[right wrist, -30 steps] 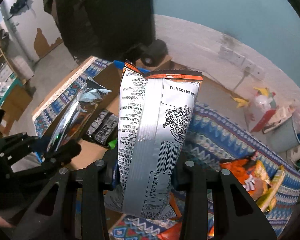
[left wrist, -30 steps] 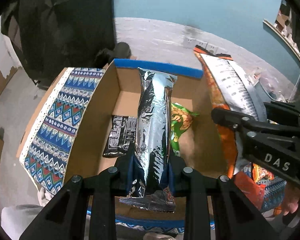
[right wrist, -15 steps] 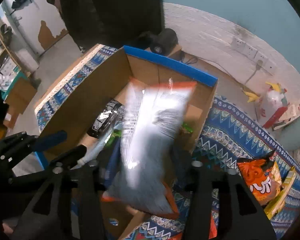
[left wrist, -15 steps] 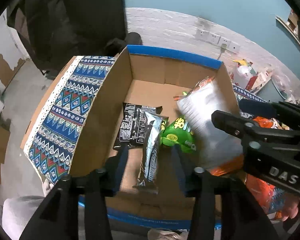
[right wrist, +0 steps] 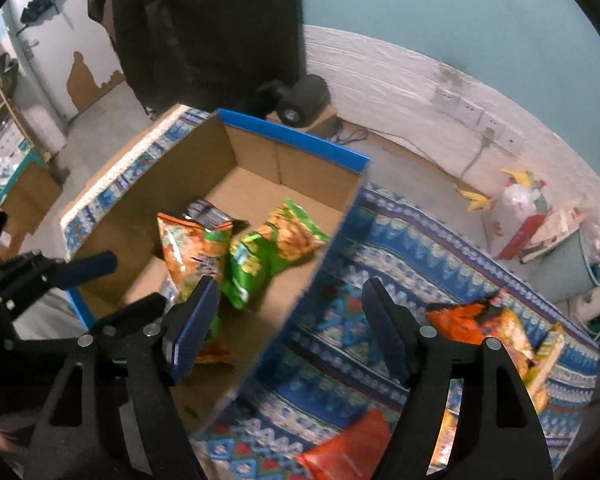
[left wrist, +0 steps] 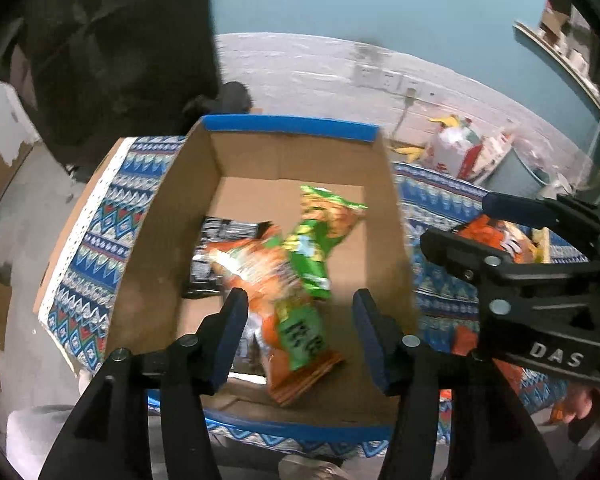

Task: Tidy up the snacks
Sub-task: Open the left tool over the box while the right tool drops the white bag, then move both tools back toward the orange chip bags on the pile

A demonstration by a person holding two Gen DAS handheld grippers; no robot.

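Box: I count one cardboard box (left wrist: 172,248) with blue rim tape.
Inside box: three bags – orange snack bag (left wrist: 284,312), green snack bag (left wrist: 320,240), black packet (left wrist: 216,248).
Beside box: more orange bags (right wrist: 476,324) on the patterned cloth (right wrist: 400,248).
Unclear: orange bag motion-blurred; black packet mostly covered.
Left gripper (left wrist: 298,336): my jaws have just been opening, empty.
Right gripper (right wrist: 290,326): just been opening, wide, holding nothing.
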